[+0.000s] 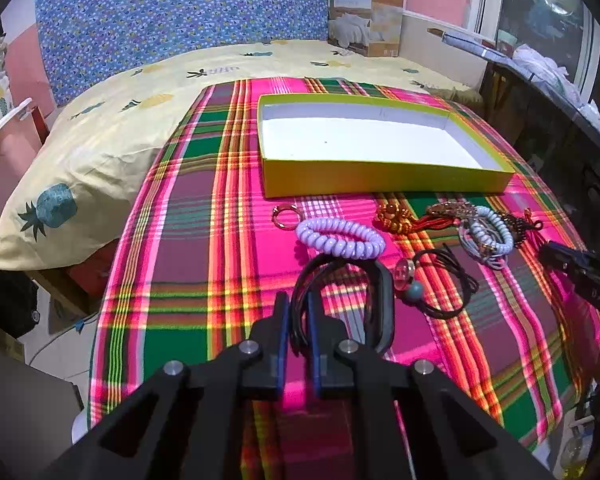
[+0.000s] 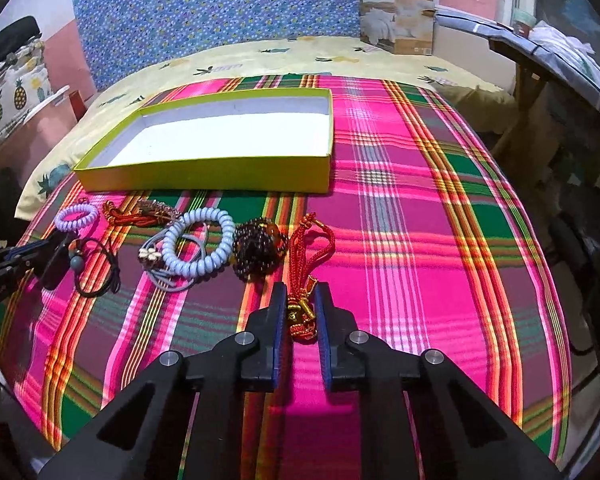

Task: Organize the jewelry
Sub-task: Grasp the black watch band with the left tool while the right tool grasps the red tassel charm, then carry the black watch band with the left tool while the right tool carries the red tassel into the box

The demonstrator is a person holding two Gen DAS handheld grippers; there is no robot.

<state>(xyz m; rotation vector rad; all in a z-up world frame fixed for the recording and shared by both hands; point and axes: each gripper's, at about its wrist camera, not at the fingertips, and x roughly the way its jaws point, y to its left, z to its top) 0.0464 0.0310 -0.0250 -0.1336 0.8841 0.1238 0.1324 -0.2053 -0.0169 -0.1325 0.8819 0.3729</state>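
Two tongs pinched jewelry: left tongs [image 1: 298, 312] clamped a black band [image 1: 380, 304]; right tongs [image 2: 300, 304] gripped a red charm [image 2: 302, 312], cords trailing toward twelve o'clock.

The open box [image 2: 204, 168] sits on the far part of the cloth [image 2: 420, 240]. Near it, the jewelry lies in a row left to right: spiral band [image 2: 77, 216], large spiral band [image 2: 204, 248], bead bracelet [image 2: 256, 248], knotted cord charm [image 2: 304, 272].

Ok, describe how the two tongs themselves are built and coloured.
Both left tongs and right tongs look alike: black angular plastic linkage arms with round silver pivot pins, ending in two narrow fingers faced with blue pads. No cables or sleeves show.
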